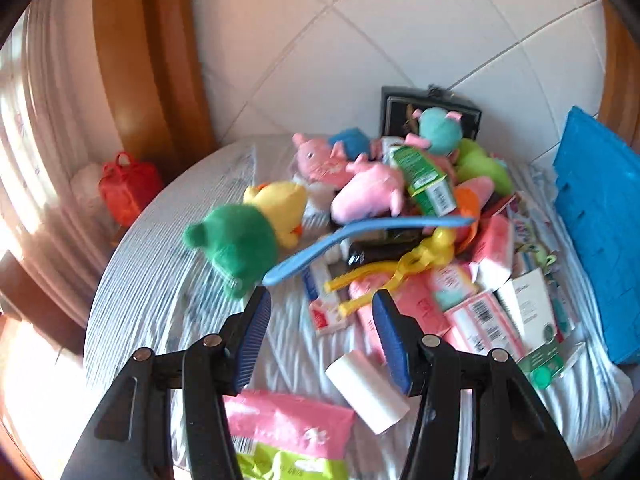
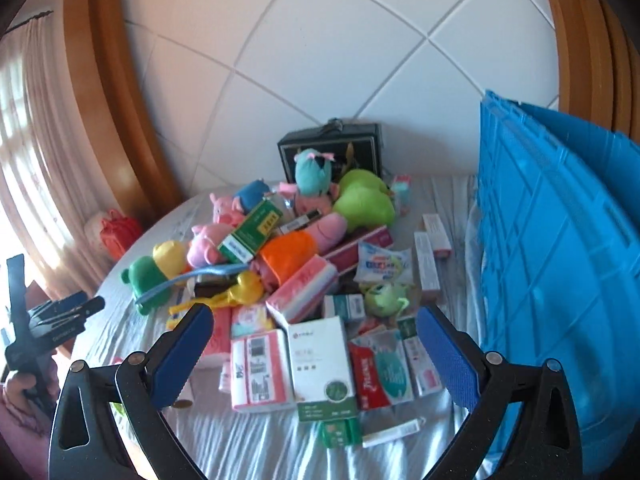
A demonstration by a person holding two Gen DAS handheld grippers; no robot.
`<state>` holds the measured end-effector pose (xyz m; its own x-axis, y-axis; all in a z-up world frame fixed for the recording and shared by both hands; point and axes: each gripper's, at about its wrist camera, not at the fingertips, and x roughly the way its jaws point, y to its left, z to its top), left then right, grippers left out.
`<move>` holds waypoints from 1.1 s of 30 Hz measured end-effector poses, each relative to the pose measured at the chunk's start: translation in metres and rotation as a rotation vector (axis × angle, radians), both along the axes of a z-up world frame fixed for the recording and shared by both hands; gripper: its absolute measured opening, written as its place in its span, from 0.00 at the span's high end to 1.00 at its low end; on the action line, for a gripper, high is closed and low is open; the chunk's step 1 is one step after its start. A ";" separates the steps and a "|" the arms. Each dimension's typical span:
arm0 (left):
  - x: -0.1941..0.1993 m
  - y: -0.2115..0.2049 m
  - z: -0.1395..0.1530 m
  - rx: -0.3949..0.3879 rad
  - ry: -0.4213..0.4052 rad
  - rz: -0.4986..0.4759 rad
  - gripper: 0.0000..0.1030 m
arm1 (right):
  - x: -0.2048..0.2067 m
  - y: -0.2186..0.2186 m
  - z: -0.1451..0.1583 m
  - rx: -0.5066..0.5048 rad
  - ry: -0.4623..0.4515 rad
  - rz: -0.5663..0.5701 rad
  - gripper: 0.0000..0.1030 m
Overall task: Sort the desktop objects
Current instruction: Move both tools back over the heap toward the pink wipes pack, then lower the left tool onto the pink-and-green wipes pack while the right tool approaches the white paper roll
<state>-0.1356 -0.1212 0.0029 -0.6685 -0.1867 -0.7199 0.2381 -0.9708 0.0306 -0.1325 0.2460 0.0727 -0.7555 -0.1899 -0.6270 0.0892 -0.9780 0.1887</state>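
Both grippers are hanging over the mess with their jaws apart and nothing in them: the left gripper (image 1: 320, 300) above the bedsheet (image 1: 160, 280) near a green plush (image 1: 236, 240), the right gripper (image 2: 316, 320) over a white box (image 2: 320, 356). The pile of toys and packets (image 2: 300, 264) sits mid-sheet, with a blue crate (image 2: 560, 260) standing just to its right.

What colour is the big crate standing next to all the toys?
Bright blue. The crate shows best in the right wrist view, standing at the pile's right side.
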 end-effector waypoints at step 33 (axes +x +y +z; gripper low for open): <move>0.022 -0.106 -0.148 0.057 -0.351 0.304 0.49 | -0.035 -0.134 -0.134 0.116 -0.350 0.306 0.00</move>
<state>-0.1138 -0.2277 -0.1451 -0.3036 -0.2904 -0.9075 0.4970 -0.8608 0.1092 -0.1671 0.1115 -0.0610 -0.4154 -0.2846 -0.8640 0.3270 -0.9330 0.1501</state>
